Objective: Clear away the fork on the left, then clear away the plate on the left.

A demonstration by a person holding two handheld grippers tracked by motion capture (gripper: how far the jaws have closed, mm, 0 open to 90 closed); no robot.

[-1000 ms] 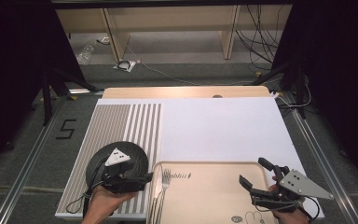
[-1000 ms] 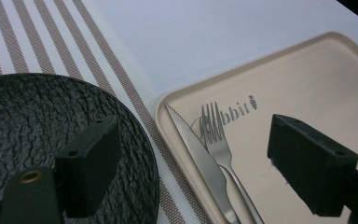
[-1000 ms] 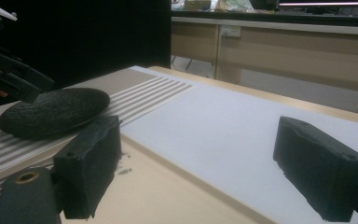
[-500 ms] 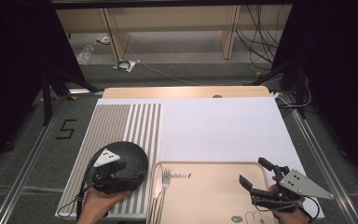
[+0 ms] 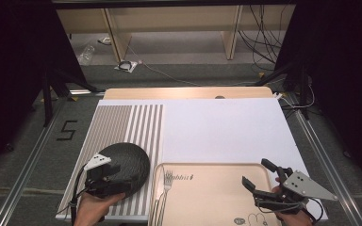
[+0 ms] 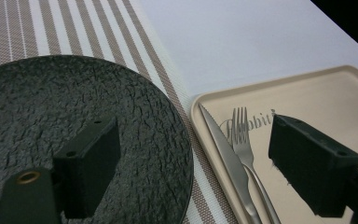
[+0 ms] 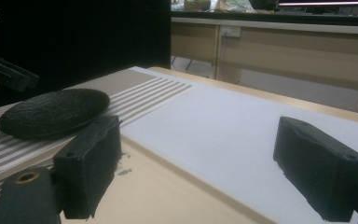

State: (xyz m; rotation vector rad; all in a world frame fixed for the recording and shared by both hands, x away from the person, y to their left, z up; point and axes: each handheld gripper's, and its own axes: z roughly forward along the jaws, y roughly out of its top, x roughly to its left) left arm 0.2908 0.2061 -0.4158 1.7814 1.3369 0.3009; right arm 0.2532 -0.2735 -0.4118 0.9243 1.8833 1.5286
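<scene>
1. Hovering over the near rim of the black plate (image 5: 122,165), the left gripper (image 5: 104,178) is seen from the high view, its fingers (image 6: 89,161) spread wide and closed on nothing.
2. In the left gripper view, one finger is set above the plate's rough face, the other above the tray (image 6: 335,98); whether the plate is touched cannot be told.
3. The black plate is laid flat on the striped mat (image 5: 122,122), at the near left of the surface (image 5: 226,127), with its right edge just beside the tray.
4. A knife (image 6: 226,161) and a fork (image 6: 247,149) are found lying side by side along the tray's left edge, handles toward the person.
5. The right gripper (image 5: 264,181) is held over the tray's near right corner, fingers (image 7: 324,170) wide apart and empty.
6. In the right gripper view, the plate (image 7: 53,112) is seen well off to the left, on the mat, with the white sheet (image 7: 223,126) stretching beyond the tray.
</scene>
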